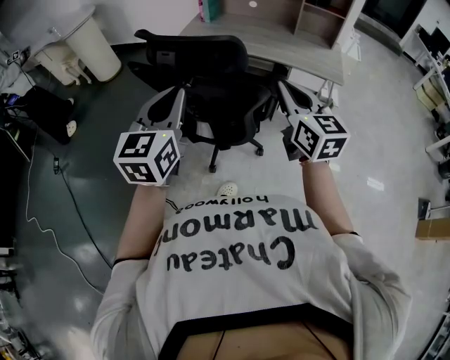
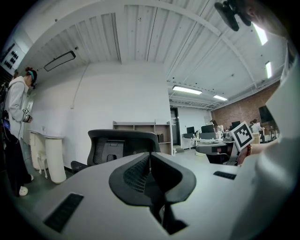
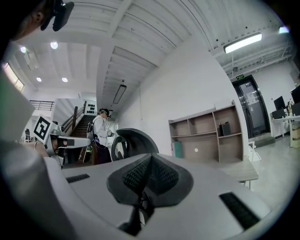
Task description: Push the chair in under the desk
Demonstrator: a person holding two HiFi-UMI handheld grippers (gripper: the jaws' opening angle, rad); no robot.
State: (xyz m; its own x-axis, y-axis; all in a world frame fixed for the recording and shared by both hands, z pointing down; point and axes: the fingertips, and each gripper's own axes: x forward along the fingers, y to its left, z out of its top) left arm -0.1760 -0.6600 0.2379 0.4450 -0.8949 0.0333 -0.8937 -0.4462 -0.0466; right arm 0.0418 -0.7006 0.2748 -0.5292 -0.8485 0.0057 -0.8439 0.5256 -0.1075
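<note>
Chair is standing out from near edge of worktop; push not yet done. Left hand-held gripper and right hand-held gripper are flanking it, both pressed together, empty.

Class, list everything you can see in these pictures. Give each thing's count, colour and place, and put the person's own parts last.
office chair: one, black, on the floor in front of the desk
desk: one, grey wood top, beyond the chair
shelf unit: one, brown, at the desk's far side
container: one, teal, at the desk's far left
bin: one, white, on the floor at upper left
bystander: one, white top, standing near the bin
shirt: one, white with black lettering, on the person
left gripper: one, grey, jaws shut and empty, left of the chair
right gripper: one, grey, jaws shut and empty, right of the chair
</note>
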